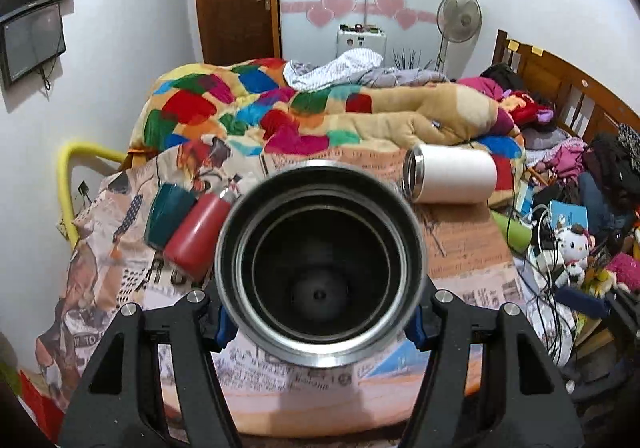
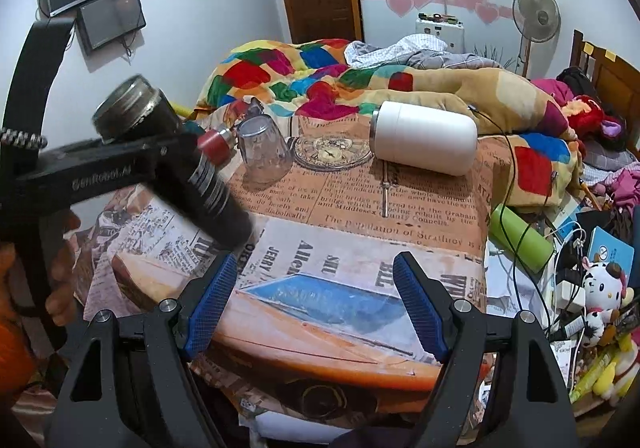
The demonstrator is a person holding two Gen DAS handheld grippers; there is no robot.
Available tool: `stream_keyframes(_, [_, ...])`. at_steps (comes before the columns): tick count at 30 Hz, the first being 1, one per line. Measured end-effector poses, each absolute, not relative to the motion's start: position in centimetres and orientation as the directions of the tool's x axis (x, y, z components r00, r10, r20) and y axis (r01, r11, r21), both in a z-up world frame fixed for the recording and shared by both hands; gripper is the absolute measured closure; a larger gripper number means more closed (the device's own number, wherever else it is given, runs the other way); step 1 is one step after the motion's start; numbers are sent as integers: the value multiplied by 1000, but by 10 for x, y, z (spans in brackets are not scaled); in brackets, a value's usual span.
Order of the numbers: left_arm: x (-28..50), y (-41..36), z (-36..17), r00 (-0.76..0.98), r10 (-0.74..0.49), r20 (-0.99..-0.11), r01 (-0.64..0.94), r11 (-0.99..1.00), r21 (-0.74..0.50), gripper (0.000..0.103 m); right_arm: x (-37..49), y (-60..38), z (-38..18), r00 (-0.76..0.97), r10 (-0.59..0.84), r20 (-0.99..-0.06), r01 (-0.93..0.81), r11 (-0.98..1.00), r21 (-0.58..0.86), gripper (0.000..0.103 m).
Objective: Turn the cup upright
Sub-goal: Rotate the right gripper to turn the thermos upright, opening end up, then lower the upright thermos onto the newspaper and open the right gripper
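Observation:
My left gripper (image 1: 320, 322) is shut on a black steel cup (image 1: 320, 264). Its open mouth faces the left wrist camera and fills the middle of that view. In the right wrist view the same black cup (image 2: 176, 152) is held tilted above the table's left side, mouth up and to the left, clamped by the left gripper (image 2: 176, 156). My right gripper (image 2: 314, 300) is open and empty above the near part of the newspaper-print table (image 2: 360, 208).
A white cup (image 2: 424, 142) lies on its side at the table's back right. A clear glass (image 2: 264, 154) stands upside down at the back left beside a red bottle (image 2: 216, 146). A green bottle (image 2: 520, 236) lies off the right edge among clutter. Bedding is behind.

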State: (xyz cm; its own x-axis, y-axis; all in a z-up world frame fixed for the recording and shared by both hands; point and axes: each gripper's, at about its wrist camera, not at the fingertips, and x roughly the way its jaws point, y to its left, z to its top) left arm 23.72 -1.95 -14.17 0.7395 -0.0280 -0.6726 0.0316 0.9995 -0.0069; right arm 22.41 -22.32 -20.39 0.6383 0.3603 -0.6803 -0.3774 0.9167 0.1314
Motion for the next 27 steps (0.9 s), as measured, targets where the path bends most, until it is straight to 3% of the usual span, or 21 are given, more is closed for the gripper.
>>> stream_keyframes(8, [271, -33, -146, 740, -36, -672, 50, 999, 2, 40, 231, -228, -204, 644, 342, -684, -356, 926, 127, 25])
stream_keyframes(23, [261, -36, -159, 701, -50, -711, 61, 998, -11, 39, 221, -232, -192, 667, 333, -667, -337, 933, 129, 25])
stream_keyframes(27, [246, -34, -148, 695, -73, -715, 80, 997, -25, 35, 211, -236, -175, 696, 337, -635, -335, 934, 128, 25])
